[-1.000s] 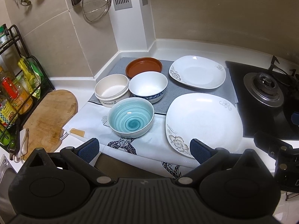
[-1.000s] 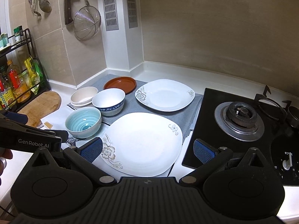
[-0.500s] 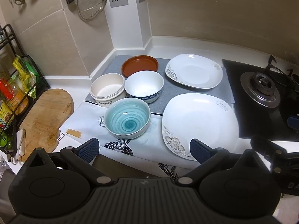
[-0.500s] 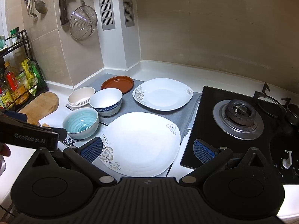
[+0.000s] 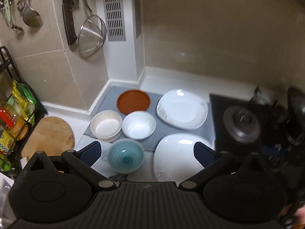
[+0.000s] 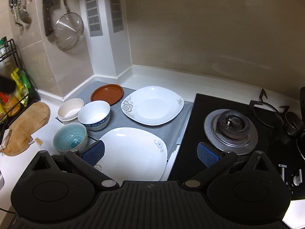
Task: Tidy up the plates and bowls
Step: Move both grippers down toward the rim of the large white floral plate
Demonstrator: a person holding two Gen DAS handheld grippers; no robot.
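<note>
Two white square plates lie on the counter: a near one (image 6: 133,152) (image 5: 179,154) and a far one (image 6: 152,105) (image 5: 182,109) on a grey mat (image 6: 116,118). A brown dish (image 6: 107,93) (image 5: 133,101) sits at the back. A cream bowl stack (image 6: 71,109) (image 5: 106,124), a white bowl with blue rim (image 6: 94,115) (image 5: 138,125) and a teal bowl (image 6: 70,138) (image 5: 125,155) stand to the left. My left gripper (image 5: 146,152) is open and empty above the teal bowl and near plate. My right gripper (image 6: 150,152) is open and empty over the near plate.
A gas hob (image 6: 230,127) lies to the right with knobs (image 6: 296,177). A round wooden board (image 6: 24,126) and a black rack of packets (image 6: 13,95) are at the left. A strainer (image 6: 68,30), cleaver and ladles hang on the wall.
The left gripper has risen and tilted upward, so the dishes sit lower in its blurred view. The right gripper has drifted slightly forward. Both stay open; no dish has moved.
</note>
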